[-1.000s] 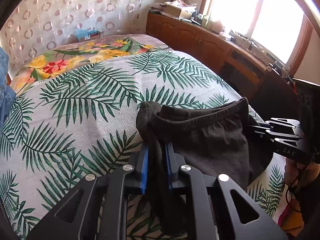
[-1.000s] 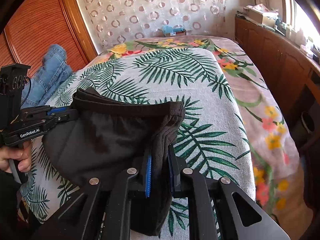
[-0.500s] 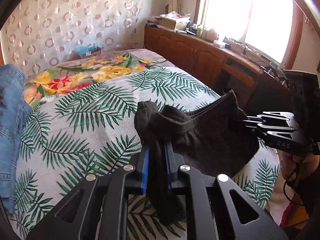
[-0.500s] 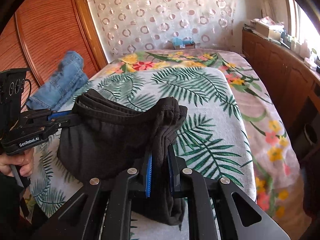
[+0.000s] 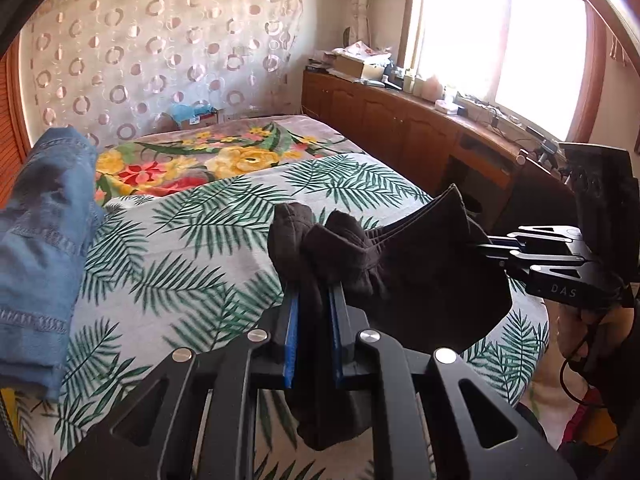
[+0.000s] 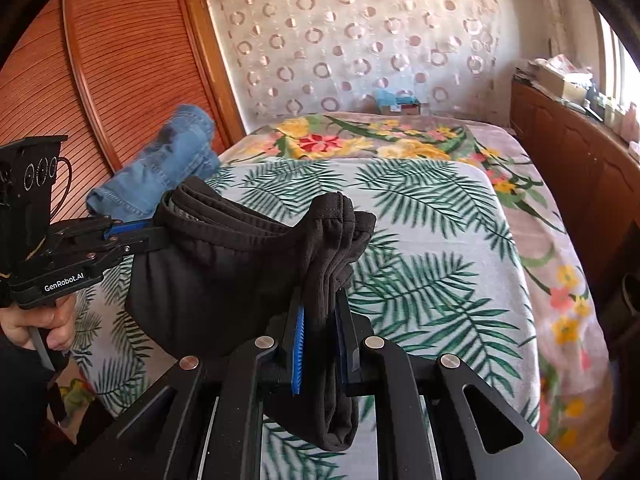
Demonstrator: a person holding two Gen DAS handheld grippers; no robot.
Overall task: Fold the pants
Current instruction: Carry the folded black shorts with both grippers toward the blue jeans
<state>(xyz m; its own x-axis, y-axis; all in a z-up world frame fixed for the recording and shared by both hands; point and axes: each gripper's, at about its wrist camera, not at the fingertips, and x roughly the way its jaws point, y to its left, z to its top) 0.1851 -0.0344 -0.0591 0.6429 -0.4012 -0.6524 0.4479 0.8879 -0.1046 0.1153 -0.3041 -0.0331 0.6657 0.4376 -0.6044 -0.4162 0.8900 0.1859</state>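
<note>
in the left wrist view, the left hand-held gripper (image 5: 313, 304) at the lower centre is clamping a bunched end of the dark pants (image 5: 404, 264), its blue pads pressing the cloth from both sides, while the right hand-held gripper (image 5: 486, 246) at the right edge is pinching the other end, so the garment is hanging in a sagging sling above the palm-print bed (image 5: 200, 256); a pile of blue jeans (image 5: 44, 240) is lying at the left edge. in the right wrist view, the right hand-held gripper (image 6: 320, 320) at the lower centre is closed on a thick fold of the waistband, and the left hand-held gripper (image 6: 156, 228) at the left is gripping the far corner, with the pants (image 6: 224, 276) dangling clear of the bed (image 6: 440, 248). judging by this, the step in hand is carrying the already doubled pants; the next move is calling for lowering both ends together onto the open bedspread in the middle of the frame, keeping the edges aligned and the cloth taut before letting go.
</note>
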